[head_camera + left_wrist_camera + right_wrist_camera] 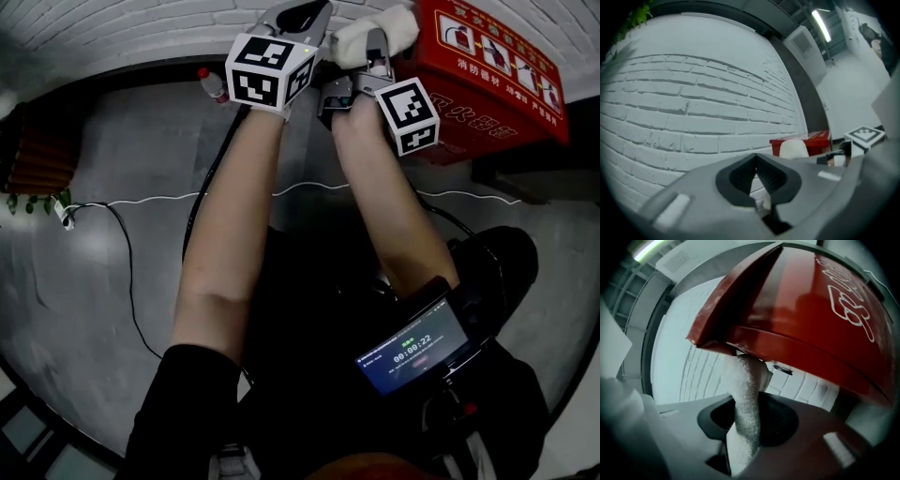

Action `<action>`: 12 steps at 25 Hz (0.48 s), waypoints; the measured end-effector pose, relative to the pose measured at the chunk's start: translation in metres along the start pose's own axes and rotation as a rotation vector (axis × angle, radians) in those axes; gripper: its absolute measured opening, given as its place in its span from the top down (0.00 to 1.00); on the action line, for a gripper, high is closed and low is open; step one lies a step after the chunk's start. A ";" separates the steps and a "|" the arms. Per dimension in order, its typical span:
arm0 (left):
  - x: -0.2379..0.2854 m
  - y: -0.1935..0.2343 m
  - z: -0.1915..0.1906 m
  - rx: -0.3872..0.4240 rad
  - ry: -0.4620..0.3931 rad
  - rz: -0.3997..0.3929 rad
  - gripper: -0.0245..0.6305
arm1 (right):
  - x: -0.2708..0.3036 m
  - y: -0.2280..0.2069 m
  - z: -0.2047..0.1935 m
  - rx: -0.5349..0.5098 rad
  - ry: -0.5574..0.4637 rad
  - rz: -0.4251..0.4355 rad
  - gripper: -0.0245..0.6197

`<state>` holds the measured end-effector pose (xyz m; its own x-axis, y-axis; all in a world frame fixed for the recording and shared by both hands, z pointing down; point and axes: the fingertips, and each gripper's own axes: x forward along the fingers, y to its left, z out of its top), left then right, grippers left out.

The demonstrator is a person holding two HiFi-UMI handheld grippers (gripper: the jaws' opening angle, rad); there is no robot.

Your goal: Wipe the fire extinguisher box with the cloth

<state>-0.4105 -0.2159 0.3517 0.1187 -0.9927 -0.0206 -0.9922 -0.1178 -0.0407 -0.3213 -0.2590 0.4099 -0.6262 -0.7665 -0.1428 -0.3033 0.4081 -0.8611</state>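
Clamped shut on a white cloth with the right tongs, the fabric bunched between both jaws and sticking out past their tips. Pressed up against the red fire extinguisher box, touching its lower edge just by the near corner. Seen from the head view as a pale wad at the box's left end, with the right tongs just left of the box.

Closed on nothing with the left tongs, ribbed pads meeting at the tips and only wall showing behind them. Held farther left of the box than the right tongs, close beside them and apart from the box; in the head view, up near the top edge, marker cube just below.

Backed by a white brick wall behind and to the left of the box. Spread below the box, a grey floor with a white cable running across it. Standing well left of the box, near the foot of the wall, a small red-capped bottle. Mounted well below the box, near the person's body, a lit screen.
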 end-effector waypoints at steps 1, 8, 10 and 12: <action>0.001 0.000 0.000 0.004 0.002 -0.009 0.96 | 0.001 -0.005 0.002 0.029 -0.022 -0.012 0.81; 0.009 -0.005 -0.017 0.014 0.037 -0.079 0.96 | -0.001 -0.041 0.012 0.182 -0.162 -0.085 0.82; 0.009 -0.004 -0.020 -0.001 0.038 -0.088 0.96 | -0.001 -0.050 0.015 0.190 -0.180 -0.101 0.82; 0.009 -0.005 -0.025 0.003 0.048 -0.095 0.96 | -0.002 -0.053 0.015 0.186 -0.188 -0.106 0.82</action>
<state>-0.4055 -0.2254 0.3769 0.2103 -0.9771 0.0315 -0.9764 -0.2115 -0.0436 -0.2930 -0.2869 0.4482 -0.4487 -0.8855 -0.1206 -0.2121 0.2366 -0.9482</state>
